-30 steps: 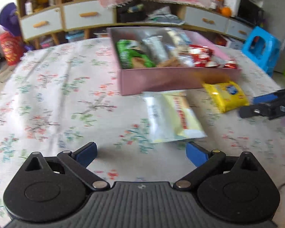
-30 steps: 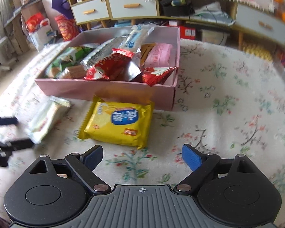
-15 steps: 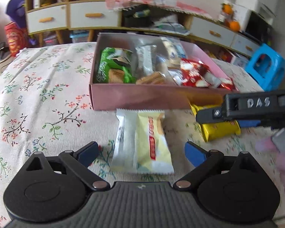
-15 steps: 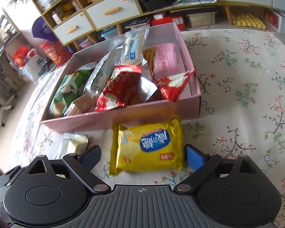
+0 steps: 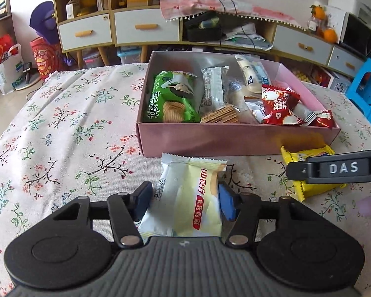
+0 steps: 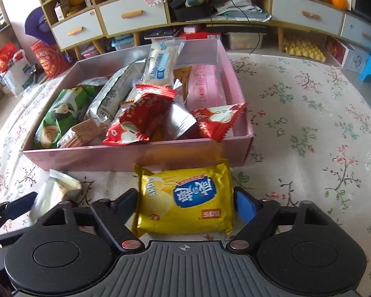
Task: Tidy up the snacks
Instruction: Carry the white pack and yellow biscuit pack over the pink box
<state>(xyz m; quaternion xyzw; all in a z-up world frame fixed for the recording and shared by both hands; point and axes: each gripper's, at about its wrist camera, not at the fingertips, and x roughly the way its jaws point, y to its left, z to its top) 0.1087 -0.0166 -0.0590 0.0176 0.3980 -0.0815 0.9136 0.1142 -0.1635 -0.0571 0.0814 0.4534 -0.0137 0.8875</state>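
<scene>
A pale yellow and silver snack packet [image 5: 185, 198] lies on the flowered tablecloth just in front of the pink box [image 5: 210, 139]. My left gripper [image 5: 184, 195] has its jaws closing, and both blue pads press the packet's sides. A yellow snack packet [image 6: 185, 198] lies to the right, also against the box front. My right gripper [image 6: 185, 199] straddles it with its jaws closing, the pads right at the packet's edges without squeezing it. The pink box [image 6: 136, 158] holds several snacks: green, silver, red and pink packets.
The tablecloth [image 5: 61, 128] is bare to the left of the box and to its right [image 6: 309, 123]. Behind the table stand a low cabinet with drawers [image 5: 146, 27] and a blue stool [image 5: 368, 86]. The right gripper's arm [image 5: 334, 170] crosses over the yellow packet in the left wrist view.
Both grippers moved in over their packets. The left jaws closed from wide open onto the pale packet. The right jaws narrowed around the yellow packet.
</scene>
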